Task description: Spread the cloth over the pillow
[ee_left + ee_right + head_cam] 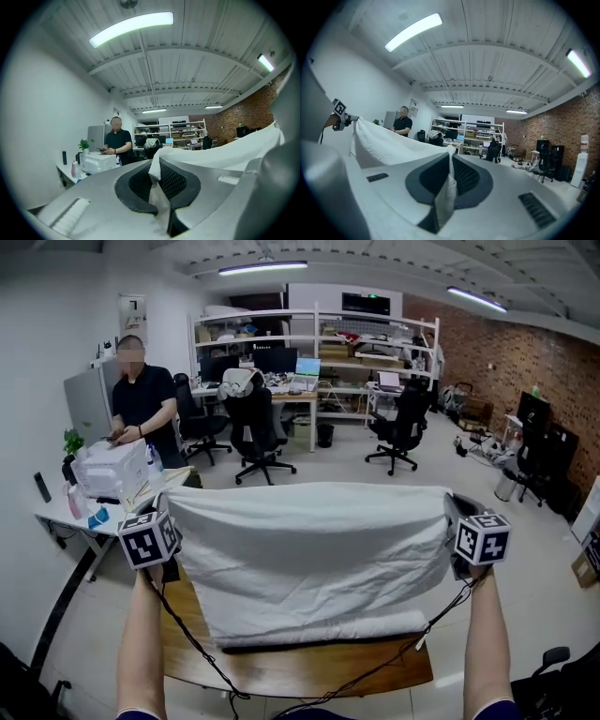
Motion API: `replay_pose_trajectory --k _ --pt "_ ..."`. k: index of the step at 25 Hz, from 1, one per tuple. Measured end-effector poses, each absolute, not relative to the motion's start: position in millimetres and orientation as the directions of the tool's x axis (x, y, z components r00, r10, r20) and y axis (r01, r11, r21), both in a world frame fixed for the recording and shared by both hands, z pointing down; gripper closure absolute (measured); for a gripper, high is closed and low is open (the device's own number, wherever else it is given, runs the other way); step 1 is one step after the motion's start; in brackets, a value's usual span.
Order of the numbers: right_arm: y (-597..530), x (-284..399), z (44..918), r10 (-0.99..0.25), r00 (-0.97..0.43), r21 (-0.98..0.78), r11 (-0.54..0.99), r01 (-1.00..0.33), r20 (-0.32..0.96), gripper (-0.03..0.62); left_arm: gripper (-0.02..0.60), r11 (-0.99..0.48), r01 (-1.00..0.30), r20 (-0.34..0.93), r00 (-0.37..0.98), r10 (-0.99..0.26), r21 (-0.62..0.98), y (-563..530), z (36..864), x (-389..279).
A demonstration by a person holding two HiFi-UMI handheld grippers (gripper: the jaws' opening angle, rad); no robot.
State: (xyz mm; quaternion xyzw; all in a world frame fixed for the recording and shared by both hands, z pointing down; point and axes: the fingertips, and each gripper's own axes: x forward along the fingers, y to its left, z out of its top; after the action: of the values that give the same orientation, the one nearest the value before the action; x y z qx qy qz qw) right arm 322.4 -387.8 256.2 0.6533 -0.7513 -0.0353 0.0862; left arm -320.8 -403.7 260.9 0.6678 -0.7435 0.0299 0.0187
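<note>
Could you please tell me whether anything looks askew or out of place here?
Nothing stands out. The white cloth hangs stretched and roughly level, one top corner clamped in the left hand-held gripper, the other in the right hand-held gripper.

Plain white, no pattern, over the whole cloth (309,549) between the two grippers. Black-and-white square markers on the cubes of the left gripper (172,507) and the right gripper (452,510). Pale grey on both sets of jaws, with black, finely gridded pads (176,180) against the white fabric. Black for the cables (187,634) below each gripper. Warm brown wood on the table (309,673) beneath. Red-brown brick wall (497,362) beyond the right gripper. Black shirt on the person (141,404) beyond the left gripper.
</note>
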Motion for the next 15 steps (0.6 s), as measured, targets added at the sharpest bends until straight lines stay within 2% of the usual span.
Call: replay_pose_trajectory --k 8,15 --pt "-386 328 246 -0.989 -0.138 0.166 0.145 -0.975 0.056 0.563 0.566 0.062 -0.995 0.043 -0.058 -0.997 0.080 -388 249 -314" --pt "-393 331 225 -0.989 -0.146 0.155 0.149 -0.977 0.029 0.563 0.566 0.060 -0.994 0.039 -0.057 -0.998 0.090 -386 221 -309"
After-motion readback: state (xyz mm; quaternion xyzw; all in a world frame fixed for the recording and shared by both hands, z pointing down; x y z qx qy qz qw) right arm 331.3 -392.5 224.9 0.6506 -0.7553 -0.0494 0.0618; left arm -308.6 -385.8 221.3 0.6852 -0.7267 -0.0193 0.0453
